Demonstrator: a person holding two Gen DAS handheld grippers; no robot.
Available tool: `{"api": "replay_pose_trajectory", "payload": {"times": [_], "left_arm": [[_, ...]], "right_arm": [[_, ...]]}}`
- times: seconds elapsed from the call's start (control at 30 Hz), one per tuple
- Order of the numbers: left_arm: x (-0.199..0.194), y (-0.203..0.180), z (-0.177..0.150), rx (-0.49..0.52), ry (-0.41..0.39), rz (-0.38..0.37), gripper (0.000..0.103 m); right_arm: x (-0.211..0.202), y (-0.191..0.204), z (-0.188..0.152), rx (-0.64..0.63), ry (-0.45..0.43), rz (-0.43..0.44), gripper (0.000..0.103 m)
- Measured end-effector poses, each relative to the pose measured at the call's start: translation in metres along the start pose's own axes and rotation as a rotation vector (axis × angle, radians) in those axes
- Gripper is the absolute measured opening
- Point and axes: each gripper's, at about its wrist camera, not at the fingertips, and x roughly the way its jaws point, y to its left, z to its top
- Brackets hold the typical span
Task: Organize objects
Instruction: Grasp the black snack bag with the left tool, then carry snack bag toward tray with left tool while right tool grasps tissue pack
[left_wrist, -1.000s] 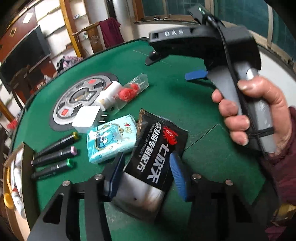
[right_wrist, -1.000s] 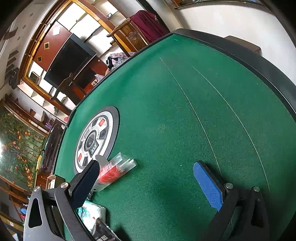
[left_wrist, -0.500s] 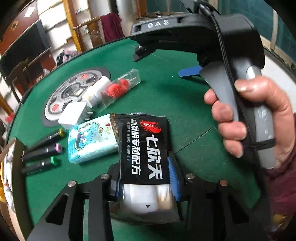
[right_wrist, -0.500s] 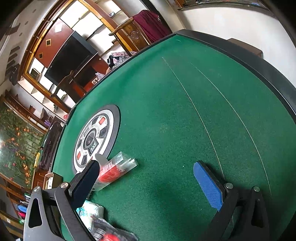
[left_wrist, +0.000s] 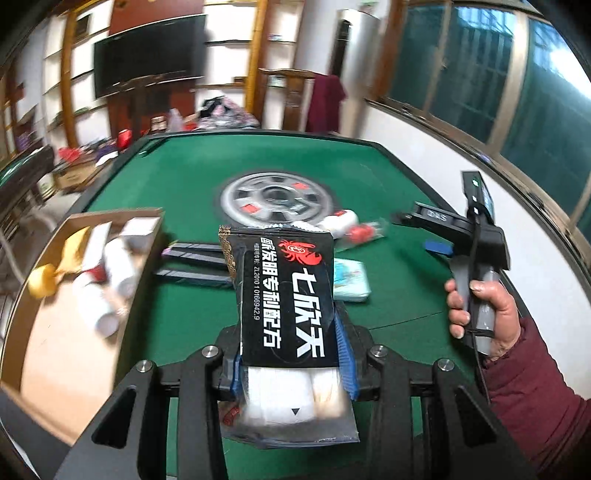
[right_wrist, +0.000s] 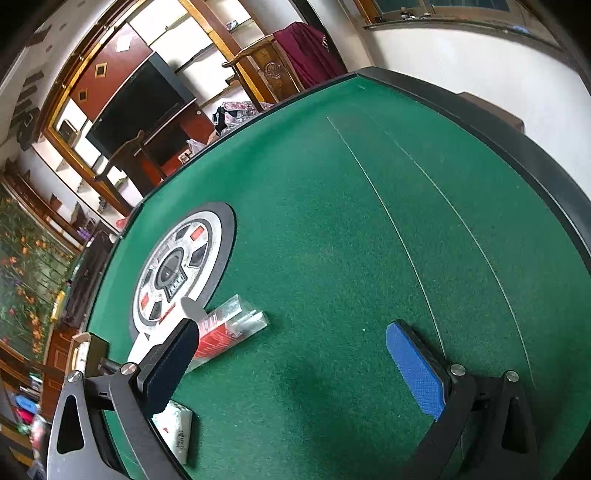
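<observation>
Now the left tongs (left_wrist: 288, 365) are closed on the black foil packet with a red crab print (left_wrist: 286, 295), its long axis pointing forward, and the brown cardboard box (left_wrist: 55, 365) lies just to its left, while the right tongs (right_wrist: 299, 365) hang wide open and empty over the green felt table (right_wrist: 351, 229).

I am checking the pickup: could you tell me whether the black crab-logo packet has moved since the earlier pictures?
Yes. The black crab-logo packet has been lifted off the green table, clamped in the left gripper, and swung left toward the cardboard box.
</observation>
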Motion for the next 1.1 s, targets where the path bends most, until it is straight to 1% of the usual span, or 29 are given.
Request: {"api": "replay_pose_trajectory", "payload": {"times": [0.07,0.17,0.23,0.3,0.37,0.43,0.5,0.53,0.57,0.63,0.73,0.77,0.83,0.9,0.93,1.0,1.1], "left_arm": [[-0.004,0.010,-0.004,-0.026,-0.001,0.008,0.039],[-0.004,0.017,-0.008,-0.040,-0.002,0.017,0.039],[-0.006,0.018,-0.011,-0.037,-0.008,0.026,0.039],[-0.005,0.018,-0.013,-0.038,-0.009,0.031,0.039],[-0.003,0.020,-0.018,-0.043,-0.002,0.033,0.039],[-0.002,0.020,-0.021,-0.049,0.008,0.037,0.039],[-0.003,0.022,-0.024,-0.053,0.013,0.037,0.039],[-0.005,0.023,-0.025,-0.055,0.010,0.040,0.039],[-0.007,0.024,-0.026,-0.055,0.007,0.044,0.039],[-0.009,0.028,-0.026,-0.061,0.003,0.053,0.039],[-0.008,0.032,-0.028,-0.075,0.011,0.061,0.039],[-0.006,0.033,-0.028,-0.076,0.016,0.064,0.039],[-0.004,0.032,-0.030,-0.073,0.027,0.081,0.039],[-0.003,0.030,-0.030,-0.058,0.031,0.111,0.039],[-0.003,0.028,-0.030,-0.049,0.030,0.125,0.039],[-0.003,0.028,-0.029,-0.042,0.028,0.137,0.039],[-0.004,0.028,-0.030,-0.037,0.026,0.152,0.039]], "right_arm": [[-0.001,0.004,-0.003,-0.018,-0.002,-0.017,0.103],[-0.002,0.012,-0.007,-0.049,0.010,-0.034,0.103],[-0.007,0.024,-0.016,-0.089,0.025,0.002,0.103],[-0.011,0.044,-0.027,-0.165,0.067,0.060,0.103],[-0.011,0.062,-0.034,-0.233,0.102,0.093,0.103],[-0.008,0.085,-0.042,-0.333,0.131,0.108,0.103],[-0.001,0.111,-0.051,-0.461,0.176,0.125,0.103],[0.003,0.117,-0.055,-0.496,0.193,0.128,0.103],[0.007,0.125,-0.060,-0.541,0.214,0.124,0.103],[0.017,0.139,-0.069,-0.629,0.231,0.080,0.103],[0.024,0.150,-0.081,-0.696,0.243,0.047,0.101],[0.025,0.154,-0.085,-0.710,0.252,0.041,0.099],[0.028,0.158,-0.093,-0.743,0.269,0.014,0.091],[0.030,0.164,-0.099,-0.756,0.286,0.005,0.077],[0.030,0.166,-0.101,-0.760,0.284,-0.002,0.076],[0.027,0.169,-0.103,-0.755,0.279,-0.011,0.068],[0.025,0.172,-0.103,-0.730,0.274,-0.028,0.064]]}}
